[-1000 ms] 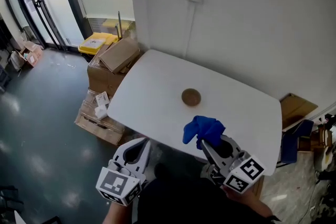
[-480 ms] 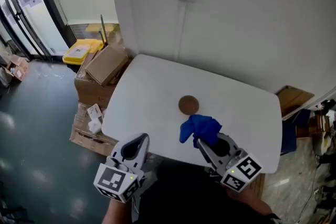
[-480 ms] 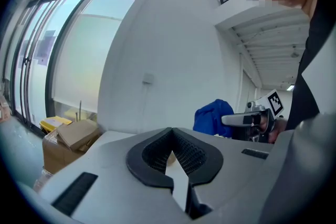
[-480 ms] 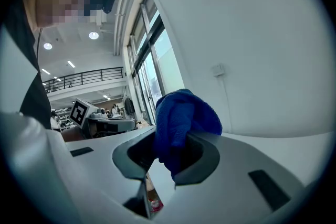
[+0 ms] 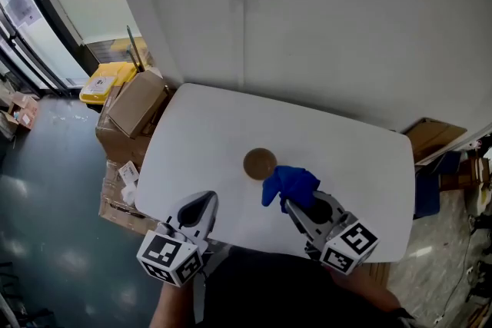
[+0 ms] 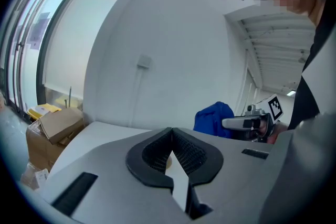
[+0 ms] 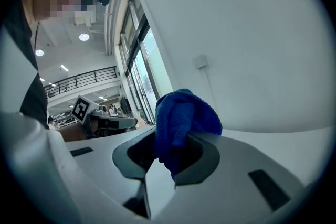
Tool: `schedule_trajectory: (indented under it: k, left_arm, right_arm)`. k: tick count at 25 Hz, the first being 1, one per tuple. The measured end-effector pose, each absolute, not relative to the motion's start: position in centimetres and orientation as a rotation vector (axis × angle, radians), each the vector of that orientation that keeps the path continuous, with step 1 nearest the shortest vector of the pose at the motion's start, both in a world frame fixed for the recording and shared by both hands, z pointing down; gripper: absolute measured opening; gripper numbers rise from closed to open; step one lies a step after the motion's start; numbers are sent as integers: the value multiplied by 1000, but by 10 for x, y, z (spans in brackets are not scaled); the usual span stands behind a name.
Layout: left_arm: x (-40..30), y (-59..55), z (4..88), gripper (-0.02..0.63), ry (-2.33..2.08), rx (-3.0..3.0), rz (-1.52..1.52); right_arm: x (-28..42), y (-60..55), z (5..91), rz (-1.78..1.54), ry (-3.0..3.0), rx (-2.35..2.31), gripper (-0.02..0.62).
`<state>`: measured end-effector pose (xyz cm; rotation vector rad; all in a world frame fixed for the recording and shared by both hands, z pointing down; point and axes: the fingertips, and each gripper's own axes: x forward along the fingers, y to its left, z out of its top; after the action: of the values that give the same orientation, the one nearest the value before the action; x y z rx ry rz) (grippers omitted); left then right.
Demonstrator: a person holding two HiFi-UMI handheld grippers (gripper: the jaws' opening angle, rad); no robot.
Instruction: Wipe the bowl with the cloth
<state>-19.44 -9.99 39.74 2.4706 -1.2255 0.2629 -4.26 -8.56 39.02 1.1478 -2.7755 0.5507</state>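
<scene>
You are holding your left gripper (image 5: pixel 204 200) over the near edge of the white table (image 5: pixel 361 165), its jaws pressed together with nothing between them. Ahead of it, the small brown bowl (image 5: pixel 258 163) is sitting upright near the table's middle. Just right of the bowl, the blue cloth (image 5: pixel 290 183) is bunching out of your right gripper (image 5: pixel 292 204), whose jaws are clamping it.

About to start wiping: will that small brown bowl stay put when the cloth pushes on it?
Probably not. The bowl looks small and shallow on a smooth white table, so it likely slides. It seems light; the shut, empty left gripper may need to brace it. The bunched cloth looks soft and should give.
</scene>
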Motion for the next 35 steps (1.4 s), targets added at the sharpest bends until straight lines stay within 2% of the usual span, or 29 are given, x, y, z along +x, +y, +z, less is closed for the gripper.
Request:
schedule_trajectory:
  k: [8, 9, 11, 12, 26, 35]
  left_arm:
    - [-141, -141, 451, 11, -1106, 2398, 424]
    - [-137, -144, 460, 19, -1078, 2383, 444]
    - [-131, -151, 477, 94, -1034, 2356, 479]
    - [-129, -155, 484, 108, -1020, 2346, 493]
    - [-129, -206, 599, 207, -881, 2201, 675]
    - [-123, -234, 658, 213, -832, 2127, 738]
  right_arm:
    - [3, -131, 421, 644, -2750, 1138, 69]
    - [3, -133, 426, 656, -2744, 1133, 69]
    - [1, -135, 436, 685, -2726, 1119, 69]
    - [-1, -136, 442, 701, -2713, 1115, 69]
    - [-31, -159, 534, 910, -2558, 1111, 69]
    - [-25, -180, 573, 988, -2506, 1152, 69]
